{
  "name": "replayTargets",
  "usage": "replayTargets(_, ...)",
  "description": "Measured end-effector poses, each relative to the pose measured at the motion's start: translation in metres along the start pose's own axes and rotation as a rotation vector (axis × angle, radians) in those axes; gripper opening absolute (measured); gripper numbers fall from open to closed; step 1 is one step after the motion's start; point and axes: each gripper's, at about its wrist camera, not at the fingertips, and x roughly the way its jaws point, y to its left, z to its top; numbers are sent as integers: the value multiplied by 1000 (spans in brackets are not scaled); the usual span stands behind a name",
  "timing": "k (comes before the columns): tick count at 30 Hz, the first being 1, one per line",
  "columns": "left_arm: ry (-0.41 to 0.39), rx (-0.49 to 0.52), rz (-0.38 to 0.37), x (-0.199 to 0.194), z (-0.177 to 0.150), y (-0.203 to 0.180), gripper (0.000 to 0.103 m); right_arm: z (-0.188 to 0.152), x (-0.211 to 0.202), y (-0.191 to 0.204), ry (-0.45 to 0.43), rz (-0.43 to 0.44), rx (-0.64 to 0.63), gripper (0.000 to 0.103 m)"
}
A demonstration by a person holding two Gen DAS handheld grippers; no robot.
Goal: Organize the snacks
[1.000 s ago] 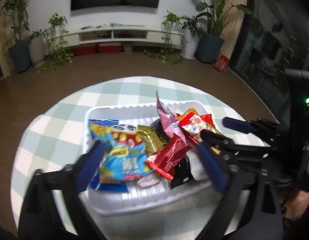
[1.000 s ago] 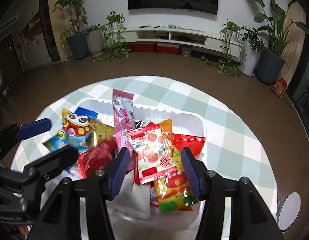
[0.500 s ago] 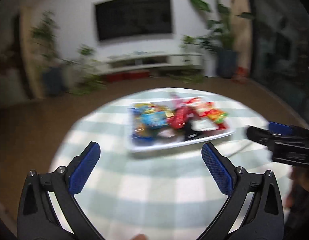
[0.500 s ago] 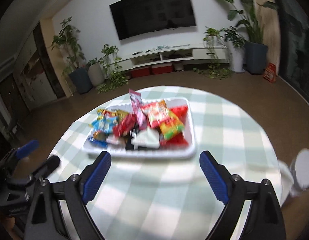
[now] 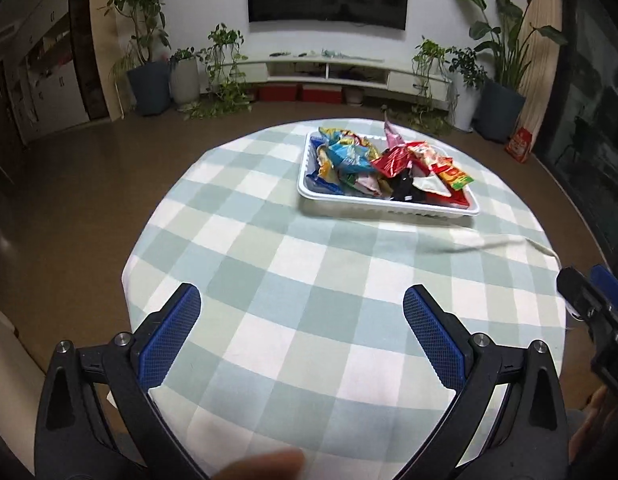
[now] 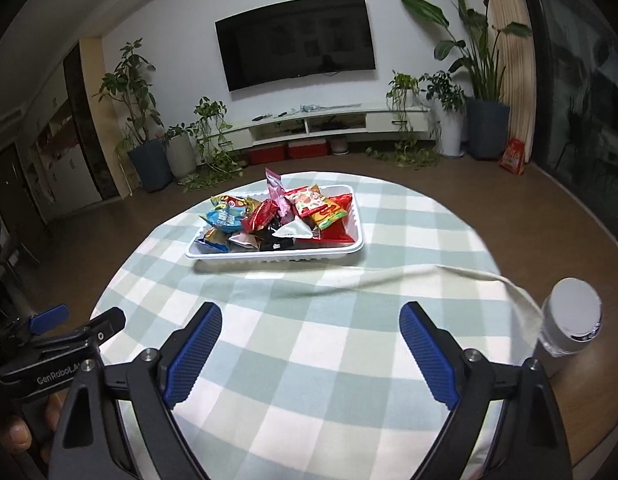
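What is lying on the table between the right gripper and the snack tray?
Only checked tablecloth, with one raised fold, lies between the right gripper and the tray, in the right wrist view.

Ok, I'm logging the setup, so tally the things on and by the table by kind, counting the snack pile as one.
White tray: 1
Snack pile: 1
Checked tablecloth: 1
Grippers: 2 (left gripper, right gripper)
White-capped bottle: 1
Total: 6

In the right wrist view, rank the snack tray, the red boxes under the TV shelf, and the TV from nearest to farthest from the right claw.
1. Snack tray, on the table, ahead.
2. Red boxes, on the floor beyond the table.
3. TV, on the far wall.
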Motion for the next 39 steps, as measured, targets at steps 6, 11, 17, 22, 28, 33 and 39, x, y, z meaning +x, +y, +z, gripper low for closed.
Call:
replayTargets(6, -29, 30, -9, -18, 0, -9, 103, -14, -9, 11, 16, -12, -30, 98)
replayTargets(11, -33, 30, -20, -25, -3, -12, 103, -20, -8, 16, 44, -22, -35, 98)
replayTargets(17, -37, 24, -27, -30, -5, -10, 103, -23, -11, 21, 47, -38, -52, 98)
replayTargets(22, -39, 23, -34, -33, -5, -9, 103, -24, -12, 26, 50, -49, -71, 98)
replayTargets(28, -40, 26, -45, -35, -7, -8, 103, -25, -12, 28, 55, -57, -83, 98)
replayTargets(33, -43, 38, -53, -38, -9, -11, 103, -26, -12, 30, 60, -56, -80, 98)
replayTargets(39, -40, 49, -67, -38, -9, -15, 103, -29, -11, 31, 67, -58, -84, 98)
